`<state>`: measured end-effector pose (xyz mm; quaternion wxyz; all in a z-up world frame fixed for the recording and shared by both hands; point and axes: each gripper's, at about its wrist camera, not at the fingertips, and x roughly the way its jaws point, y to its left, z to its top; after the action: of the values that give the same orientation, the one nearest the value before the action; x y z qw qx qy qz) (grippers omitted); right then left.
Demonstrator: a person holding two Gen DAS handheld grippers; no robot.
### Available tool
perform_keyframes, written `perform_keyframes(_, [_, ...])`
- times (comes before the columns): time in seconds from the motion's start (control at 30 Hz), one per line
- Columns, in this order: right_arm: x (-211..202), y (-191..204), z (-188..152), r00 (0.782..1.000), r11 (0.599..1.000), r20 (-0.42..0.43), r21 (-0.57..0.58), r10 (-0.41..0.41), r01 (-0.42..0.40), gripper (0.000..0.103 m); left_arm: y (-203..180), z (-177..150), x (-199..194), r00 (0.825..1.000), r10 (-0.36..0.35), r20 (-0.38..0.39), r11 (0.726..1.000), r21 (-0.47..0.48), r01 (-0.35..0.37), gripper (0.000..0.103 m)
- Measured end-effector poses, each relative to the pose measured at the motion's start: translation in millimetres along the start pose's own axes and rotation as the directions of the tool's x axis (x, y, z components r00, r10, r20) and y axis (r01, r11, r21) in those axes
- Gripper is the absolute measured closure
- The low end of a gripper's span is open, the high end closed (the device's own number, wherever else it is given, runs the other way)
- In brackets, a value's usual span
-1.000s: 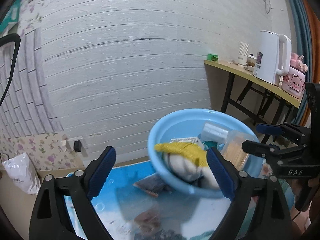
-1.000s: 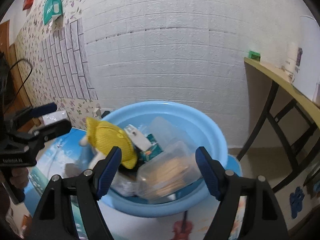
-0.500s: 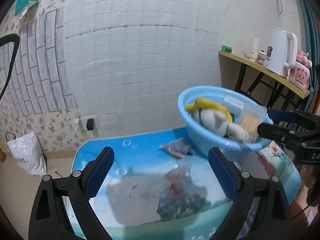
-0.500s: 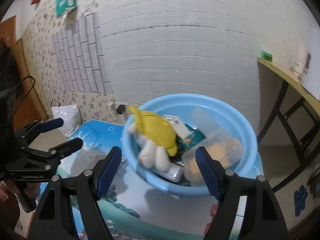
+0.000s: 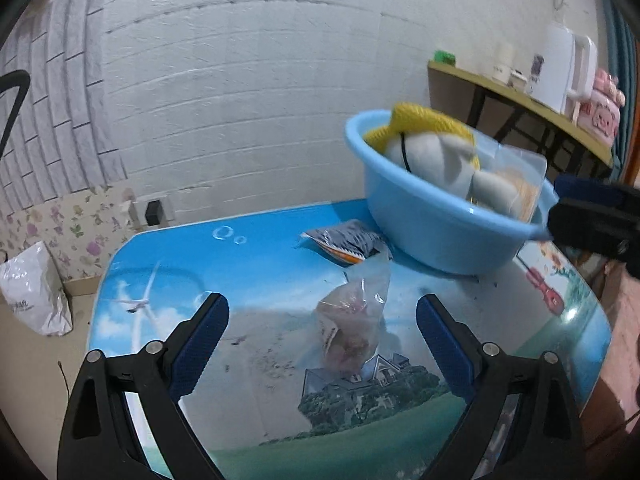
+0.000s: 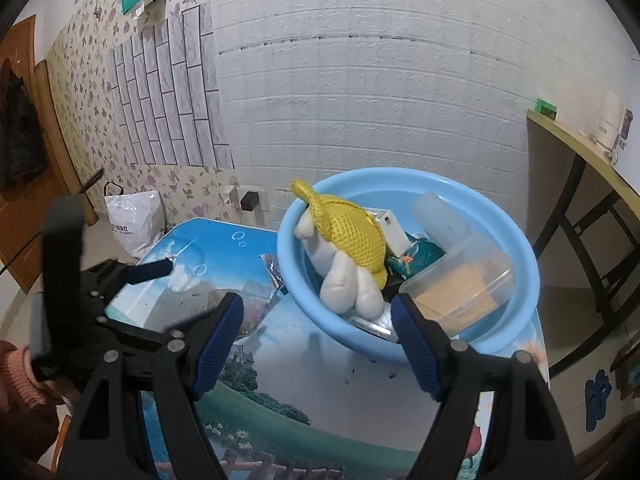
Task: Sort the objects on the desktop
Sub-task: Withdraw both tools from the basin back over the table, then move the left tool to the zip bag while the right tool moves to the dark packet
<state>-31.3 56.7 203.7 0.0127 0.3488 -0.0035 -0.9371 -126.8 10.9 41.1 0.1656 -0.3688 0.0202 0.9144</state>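
A light blue basin [image 6: 516, 312] stands on the picture-printed table at its far right, also in the left wrist view [image 5: 424, 224]. It holds a white plush toy in a yellow knit top [image 6: 344, 256], a clear plastic box [image 6: 460, 284], a white box and a teal packet. A clear bag with pinkish contents [image 5: 352, 328] and a striped snack packet [image 5: 348, 240] lie on the table left of the basin. My left gripper [image 5: 322, 332] is open above the table, the clear bag between its fingers' line. My right gripper [image 6: 318, 336] is open just before the basin.
The table [image 5: 248, 264] has a rounded far edge near the white brick wall. A white shopping bag [image 5: 32, 292] sits on the floor to the left. A wooden side table [image 5: 520, 92] at the right carries a white kettle and a pink box.
Both grippers have pulled back and risen from the basin. The left view has swung left and down, so the table top and the clear bag show now. Both stay open.
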Motion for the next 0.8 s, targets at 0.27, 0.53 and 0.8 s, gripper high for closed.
perform_keyframes(0.27, [5.7,19.3,4.7,1.0,0.998,0.006,-0.061,0.024,-0.023,0.026,12.2,-6.0,8.8,0.997,-0.054,-0.046,0.999,-0.005,0.054,0.086])
perform_keyframes(0.53, [26.2,49.3,-2.8,0.994,0.994,-0.041,0.017,0.106,-0.105,0.027,67.5,-22.2,-14.8,0.997,0.073,-0.019,0.989,-0.13,-0.075,0.088])
perform_keyframes(0.8, [94.9,49.5,-15.4,0.979,0.939,-0.197,0.343,0.047,0.024,0.027,101.1,-26.4,-27.2,0.99,0.14,-0.002,0.974,-0.179,-0.138,0.088])
